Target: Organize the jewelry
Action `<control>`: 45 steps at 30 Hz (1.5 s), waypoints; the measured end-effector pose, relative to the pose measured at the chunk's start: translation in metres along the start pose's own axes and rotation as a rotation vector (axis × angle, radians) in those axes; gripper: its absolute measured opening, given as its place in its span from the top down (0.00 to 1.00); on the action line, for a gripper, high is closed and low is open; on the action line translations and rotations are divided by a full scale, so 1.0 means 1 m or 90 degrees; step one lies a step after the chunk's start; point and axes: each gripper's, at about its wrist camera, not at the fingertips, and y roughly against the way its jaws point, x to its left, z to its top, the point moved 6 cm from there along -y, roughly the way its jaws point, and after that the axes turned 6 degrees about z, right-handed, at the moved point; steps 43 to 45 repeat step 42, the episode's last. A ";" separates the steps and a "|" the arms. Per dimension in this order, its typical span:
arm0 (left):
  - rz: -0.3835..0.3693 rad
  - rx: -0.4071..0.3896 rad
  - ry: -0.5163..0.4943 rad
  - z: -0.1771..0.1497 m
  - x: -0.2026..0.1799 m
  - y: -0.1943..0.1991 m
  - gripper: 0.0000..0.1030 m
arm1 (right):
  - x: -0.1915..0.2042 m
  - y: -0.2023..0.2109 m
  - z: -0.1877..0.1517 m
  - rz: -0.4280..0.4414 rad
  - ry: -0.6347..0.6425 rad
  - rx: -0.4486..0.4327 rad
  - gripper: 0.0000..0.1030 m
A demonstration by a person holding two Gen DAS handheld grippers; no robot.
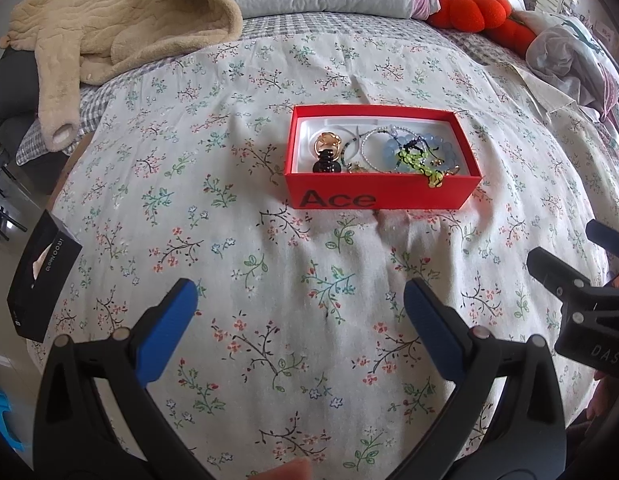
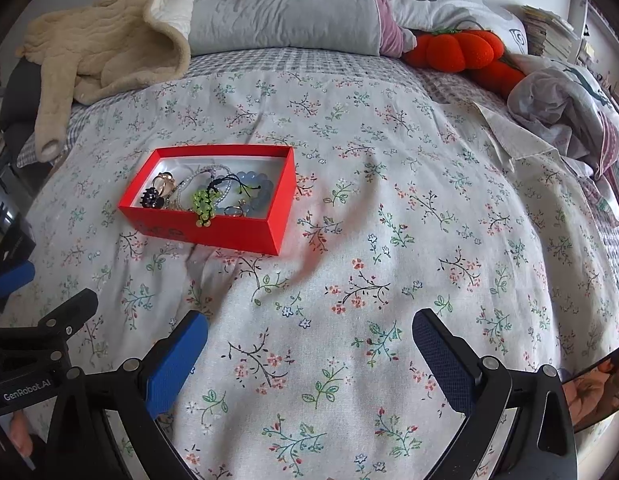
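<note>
A red box (image 1: pixel 389 196) marked "Ace" sits on the floral bedspread; it also shows in the right wrist view (image 2: pixel 229 232). It holds several pieces of jewelry: a gold ring (image 1: pixel 326 145), a black beaded piece (image 1: pixel 326 165), a silver bangle (image 1: pixel 375 148), a blue bead bracelet (image 1: pixel 437 148) and a green bead bracelet (image 1: pixel 429 174) that hangs over the front wall. The green bracelet also shows in the right wrist view (image 2: pixel 201 204). My left gripper (image 1: pixel 299 308) is open and empty, well short of the box. My right gripper (image 2: pixel 309 340) is open and empty, to the box's right and nearer me.
A black phone box (image 1: pixel 41 280) lies at the bed's left edge. A beige fleece garment (image 1: pixel 109 28), a grey pillow (image 2: pixel 285 4), an orange plush pumpkin (image 2: pixel 457 52) and crumpled clothes (image 2: pixel 561 100) line the far side. The floral bedspread (image 2: pixel 389 220) spreads around the red box.
</note>
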 end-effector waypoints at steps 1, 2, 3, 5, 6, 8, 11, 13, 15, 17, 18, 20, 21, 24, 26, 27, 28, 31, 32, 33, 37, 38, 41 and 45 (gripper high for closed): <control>0.000 0.000 0.000 0.000 0.000 0.000 0.00 | 0.000 0.000 0.000 0.000 0.000 0.000 0.00; -0.001 0.000 -0.001 0.000 0.000 0.000 0.00 | 0.000 0.000 0.000 0.000 0.000 0.000 0.00; -0.001 -0.001 -0.001 0.000 -0.001 0.000 0.00 | 0.000 0.000 0.000 0.000 0.001 0.000 0.00; 0.000 -0.001 -0.002 0.000 -0.001 0.001 0.00 | 0.000 0.000 0.000 -0.001 0.001 0.000 0.00; -0.001 0.000 -0.004 0.000 -0.002 0.001 0.00 | -0.001 0.000 0.000 0.000 0.000 0.001 0.00; 0.000 0.000 -0.006 0.000 -0.002 0.001 0.00 | -0.001 0.000 0.000 0.001 -0.001 0.002 0.00; -0.001 0.000 -0.006 0.000 -0.003 0.001 0.00 | -0.001 0.000 0.000 0.000 0.000 0.000 0.00; 0.000 0.000 -0.006 0.000 -0.003 0.001 0.00 | -0.001 0.000 0.000 0.000 0.000 0.000 0.00; -0.001 0.000 -0.006 0.000 -0.004 0.001 0.00 | -0.002 0.000 0.000 0.000 0.000 0.000 0.00; -0.001 0.000 -0.006 0.000 -0.004 0.001 0.00 | -0.002 0.000 0.000 0.000 0.000 0.001 0.00; -0.001 0.000 -0.007 -0.001 -0.004 0.001 0.00 | -0.002 0.000 0.000 0.000 -0.001 0.000 0.00; 0.000 0.000 -0.007 -0.001 -0.004 0.001 0.00 | -0.002 0.001 0.000 0.000 -0.002 0.000 0.00; -0.001 0.000 -0.007 -0.001 -0.004 0.001 0.00 | -0.002 0.001 0.000 0.000 -0.002 0.000 0.00; -0.001 0.001 -0.009 -0.001 -0.005 0.001 0.00 | -0.002 0.001 0.000 0.000 -0.003 -0.001 0.00; -0.002 0.001 -0.009 -0.001 -0.005 0.001 0.00 | -0.003 0.001 0.000 0.000 -0.003 -0.001 0.00; -0.001 0.001 -0.009 -0.001 -0.005 0.001 0.00 | -0.003 0.002 0.000 0.000 -0.003 -0.001 0.00; -0.001 0.001 -0.009 -0.001 -0.005 0.001 0.00 | -0.003 0.001 0.000 0.000 -0.003 -0.001 0.00; -0.001 0.002 -0.009 -0.001 -0.006 0.001 0.00 | -0.003 0.001 0.000 0.000 -0.003 -0.001 0.00; -0.001 0.002 -0.009 -0.001 -0.006 0.001 0.00 | -0.003 0.002 0.000 0.000 -0.003 -0.001 0.00; -0.001 0.003 -0.009 -0.002 -0.006 0.001 0.00 | -0.003 0.002 0.000 0.000 -0.004 -0.001 0.00; -0.003 0.007 -0.011 -0.003 -0.007 0.000 0.00 | -0.003 0.003 0.000 0.001 -0.006 -0.003 0.00; -0.003 0.008 -0.011 -0.003 -0.007 0.000 0.00 | -0.003 0.003 0.001 0.001 -0.006 -0.004 0.00; 0.001 0.006 -0.013 -0.005 -0.006 0.001 0.00 | -0.003 0.004 -0.001 -0.001 -0.008 -0.004 0.00; -0.002 0.006 -0.012 -0.007 -0.005 0.002 0.00 | -0.003 0.003 -0.003 -0.003 -0.009 -0.002 0.00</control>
